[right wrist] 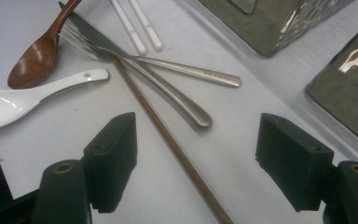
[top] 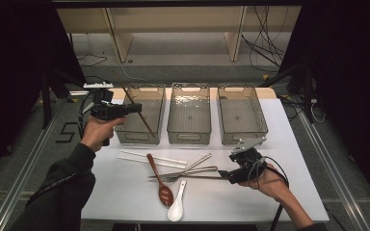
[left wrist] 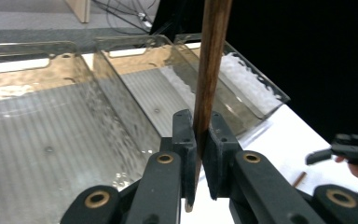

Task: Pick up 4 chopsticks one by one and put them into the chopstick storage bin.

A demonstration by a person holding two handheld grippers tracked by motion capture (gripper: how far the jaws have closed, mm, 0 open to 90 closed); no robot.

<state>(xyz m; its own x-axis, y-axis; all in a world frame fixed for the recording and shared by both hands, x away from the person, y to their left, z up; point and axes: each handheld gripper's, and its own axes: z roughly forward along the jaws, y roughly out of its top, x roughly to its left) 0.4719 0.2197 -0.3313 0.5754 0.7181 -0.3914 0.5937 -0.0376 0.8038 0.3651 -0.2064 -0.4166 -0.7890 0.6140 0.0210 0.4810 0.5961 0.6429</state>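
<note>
My left gripper (top: 136, 109) is shut on a dark brown chopstick (top: 144, 120) and holds it slanted above the left clear bin (top: 137, 137). In the left gripper view the chopstick (left wrist: 212, 56) rises steeply from between the pads of the gripper (left wrist: 199, 122). My right gripper (top: 224, 173) stands open just over the table at the right. A second brown chopstick (right wrist: 168, 135) lies flat on the white surface and runs between and beneath the spread jaws of this gripper (right wrist: 196, 129), which do not touch it.
Middle bin (top: 189, 136) and right bin (top: 243, 136) stand beside the left one at the back. On the table lie two white chopsticks (top: 149, 158), a wooden spoon (top: 164, 192), a white ceramic spoon (top: 176, 209), a fork (right wrist: 168, 91) and a knife (right wrist: 177, 67).
</note>
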